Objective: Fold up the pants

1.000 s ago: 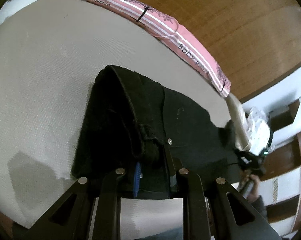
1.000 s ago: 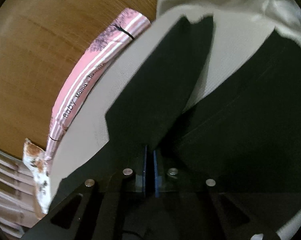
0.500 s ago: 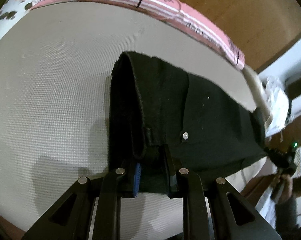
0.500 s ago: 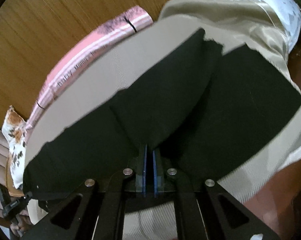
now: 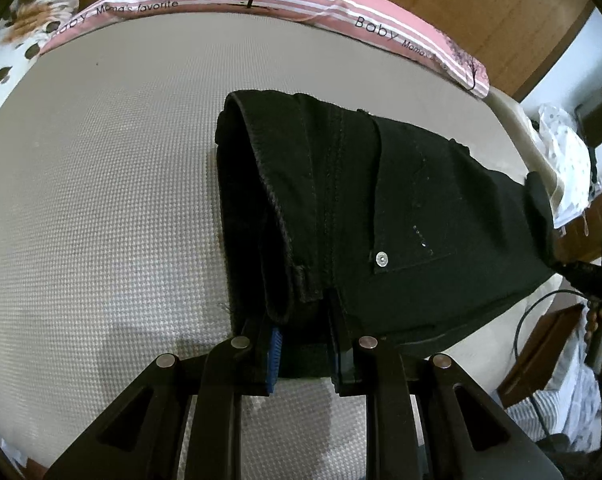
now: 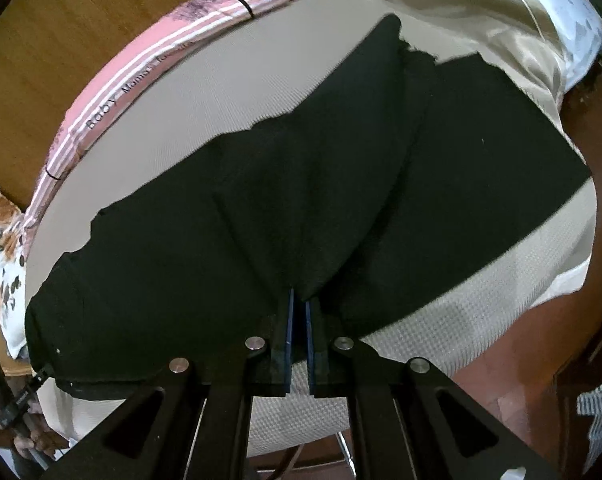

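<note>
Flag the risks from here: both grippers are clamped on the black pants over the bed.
1. The right gripper pinches only a thin edge of the pants; the cloth could slip out if pulled.
2. The left gripper clamps the thick waistband bunched over itself; set down like this, the fold may come out lumpy.
3. The pants reach the mattress edge on the right gripper's side; slack cloth could slide off towards the floor.

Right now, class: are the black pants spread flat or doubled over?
Doubled over: the black pants show a second layer under the waistband, on the mattress.
</note>
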The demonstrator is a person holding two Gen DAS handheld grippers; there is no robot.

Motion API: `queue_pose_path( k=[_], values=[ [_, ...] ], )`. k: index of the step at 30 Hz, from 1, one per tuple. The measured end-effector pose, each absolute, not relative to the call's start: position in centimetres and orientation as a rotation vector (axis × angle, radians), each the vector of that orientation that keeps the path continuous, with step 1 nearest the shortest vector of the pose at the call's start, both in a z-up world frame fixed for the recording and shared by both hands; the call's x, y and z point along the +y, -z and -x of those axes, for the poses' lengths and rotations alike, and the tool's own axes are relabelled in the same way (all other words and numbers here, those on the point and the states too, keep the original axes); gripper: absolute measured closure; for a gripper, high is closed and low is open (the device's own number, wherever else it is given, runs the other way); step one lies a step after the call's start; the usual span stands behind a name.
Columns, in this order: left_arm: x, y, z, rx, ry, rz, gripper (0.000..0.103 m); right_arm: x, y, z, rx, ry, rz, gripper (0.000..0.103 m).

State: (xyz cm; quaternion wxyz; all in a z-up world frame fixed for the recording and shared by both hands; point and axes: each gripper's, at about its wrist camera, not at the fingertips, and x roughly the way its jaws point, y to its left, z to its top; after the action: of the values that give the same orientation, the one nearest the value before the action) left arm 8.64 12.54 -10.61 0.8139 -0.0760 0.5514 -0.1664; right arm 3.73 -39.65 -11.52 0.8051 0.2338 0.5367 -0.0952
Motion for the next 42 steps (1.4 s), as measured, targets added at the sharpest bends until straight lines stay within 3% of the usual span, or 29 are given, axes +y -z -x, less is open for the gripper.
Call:
queue_pose_path(
  k=[14,17,19,21,26,30,42],
  values=[
    [10.9,10.1,-6.9,1.104,0.313,-0.004,0.078,-39.4,14.1,-2.6,1.115,0.226,-0.565,0.096],
    [10.2,9.1,-6.0,1.096,0.33,-0.055,0.074,-40.0,14.1,-2.1,1.096,0.186,-0.609,0.092],
    [9.6,8.4,-5.3,1.098,0.342,-0.109,0.069,-41.0,14.0,-1.3,1.056,0.146,-0.698,0.079],
    [9.1,7.8,-4.3,1.093,0.355,-0.159,0.069,-41.8,13.7,-0.7,1.023,0.13,-0.731,0.072],
    [7.5,5.0,-1.8,0.978,0.405,-0.231,0.069,-44.3,13.2,0.7,0.968,0.109,-0.764,0.072],
    [2.5,3.1,-1.2,0.846,0.512,-0.299,0.069,-46.9,13.3,0.4,0.929,0.128,-0.796,0.072],
    [-15.9,7.0,-2.2,0.865,0.873,-0.34,0.069,-53.0,15.2,-1.7,0.876,0.087,-1.005,0.072]
  ],
)
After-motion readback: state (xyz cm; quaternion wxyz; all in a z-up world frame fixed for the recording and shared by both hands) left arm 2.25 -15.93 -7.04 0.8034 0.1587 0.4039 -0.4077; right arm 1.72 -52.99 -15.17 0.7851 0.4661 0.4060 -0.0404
